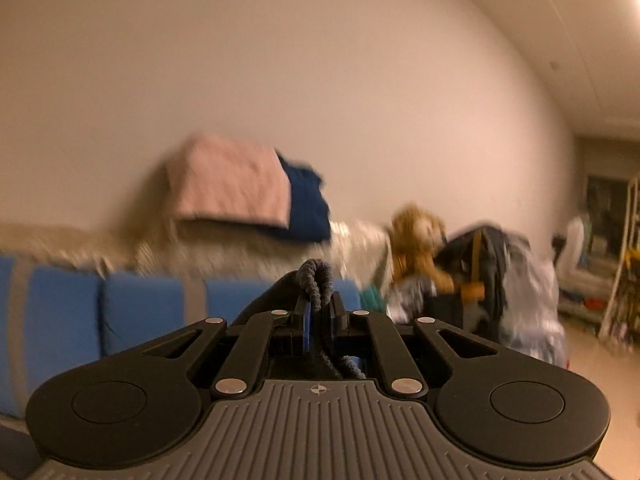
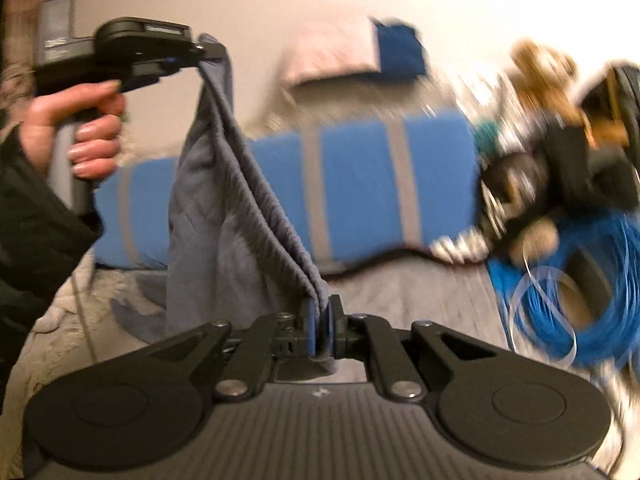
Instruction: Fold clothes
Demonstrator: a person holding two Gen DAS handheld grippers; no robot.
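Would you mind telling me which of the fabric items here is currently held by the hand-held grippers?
The grey ribbed-edge garment, hanging between both hand-held grippers; the folded pink blanket and dark blue cloth rest untouched behind.

A bed point(image 2: 420, 292) with grey bedding carries a blue cushion point(image 2: 360, 184) at 12 o'clock, against the wall. A coil of blue cable point(image 2: 592, 300) lies at 3 o'clock. A fuzzy beige blanket point(image 2: 48, 328) covers the bed at 9 o'clock.
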